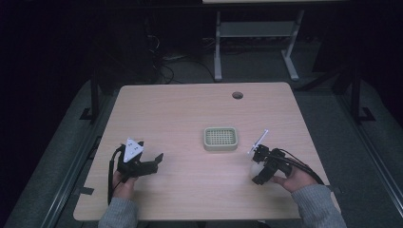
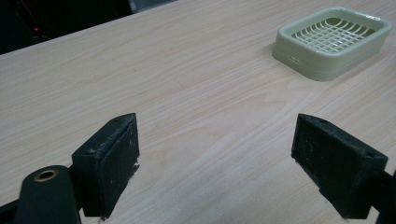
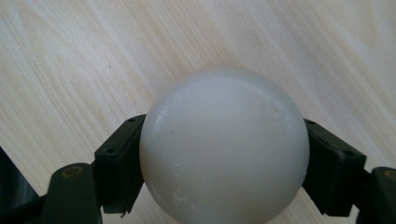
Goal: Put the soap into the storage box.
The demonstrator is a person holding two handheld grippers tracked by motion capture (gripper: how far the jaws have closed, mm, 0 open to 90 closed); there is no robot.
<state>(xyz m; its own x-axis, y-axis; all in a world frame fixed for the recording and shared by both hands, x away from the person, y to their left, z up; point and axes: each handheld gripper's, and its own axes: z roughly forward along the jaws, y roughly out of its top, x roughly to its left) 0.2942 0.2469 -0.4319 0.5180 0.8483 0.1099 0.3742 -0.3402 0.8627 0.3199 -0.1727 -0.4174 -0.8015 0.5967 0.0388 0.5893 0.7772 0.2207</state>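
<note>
High view showed the left gripper spread apart over the bare table, a green slotted tray at mid-table, and the right gripper pinching a white ball.

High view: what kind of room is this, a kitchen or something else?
Probably a lab or workshop, not a kitchen. A bare wooden table stands in a dark room, cables lie on the floor behind it, and a metal-legged desk frame stands farther back. The person holds camera-fitted tongs.

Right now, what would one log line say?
left tool: open, empty | right tool: shut on white soap | green soap dish: empty
</note>
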